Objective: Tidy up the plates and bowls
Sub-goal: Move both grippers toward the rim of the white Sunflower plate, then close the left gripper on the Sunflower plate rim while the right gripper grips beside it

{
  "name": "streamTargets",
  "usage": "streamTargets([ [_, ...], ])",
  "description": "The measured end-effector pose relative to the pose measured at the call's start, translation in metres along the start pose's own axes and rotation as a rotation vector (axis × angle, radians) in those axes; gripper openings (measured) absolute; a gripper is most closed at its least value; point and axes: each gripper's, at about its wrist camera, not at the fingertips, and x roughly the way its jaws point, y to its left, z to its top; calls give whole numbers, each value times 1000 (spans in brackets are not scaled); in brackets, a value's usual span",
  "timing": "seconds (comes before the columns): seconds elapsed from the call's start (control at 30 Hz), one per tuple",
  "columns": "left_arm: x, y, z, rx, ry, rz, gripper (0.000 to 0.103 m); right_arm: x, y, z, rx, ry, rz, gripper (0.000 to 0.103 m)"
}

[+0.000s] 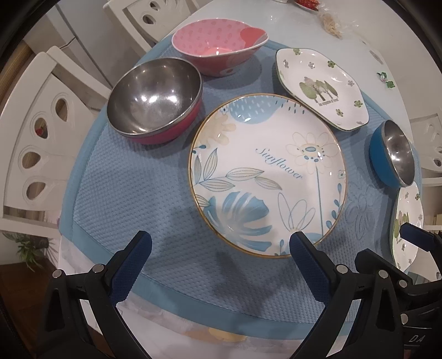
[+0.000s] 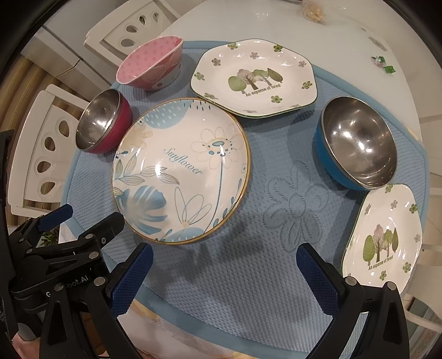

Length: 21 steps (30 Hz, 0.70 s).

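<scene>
Six dishes sit on a blue waffle-textured mat [image 2: 234, 276] that covers the near end of the glossy white worktop [image 2: 276, 22]: three plates and three bowls. One round plate [image 2: 181, 171], glazed, gold-rimmed and lettered "Sunflower", lies at the mat's middle. Two six-sided forest plates with green rims match each other; one [image 2: 255, 78] lies toward the mat's far edge, the other [image 2: 385, 239] at its near right corner. Of the two steel-lined bowls, the red bowl [image 1: 154, 99] stands near the left edge and the blue bowl [image 2: 356, 146] near the right edge. A pink dotted bowl [image 1: 219, 41], teardrop-shaped, stands at the far left corner. The left tool [image 1: 219, 248] and right tool [image 2: 223, 262] both hover spread wide over the mat's near edge, holding nothing. White chairs [image 1: 41, 124] with teardrop cutouts stand along the worktop's left edge.
</scene>
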Motion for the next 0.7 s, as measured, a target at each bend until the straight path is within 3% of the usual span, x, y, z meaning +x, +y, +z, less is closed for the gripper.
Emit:
streamTargets([
  [0.6,40,18,12,-30,58,4,100,44,2,36,-12,27,25,103],
  [0.7,56,16,16,-23,61,11,99,60,0,46,-42,25,-16,103],
])
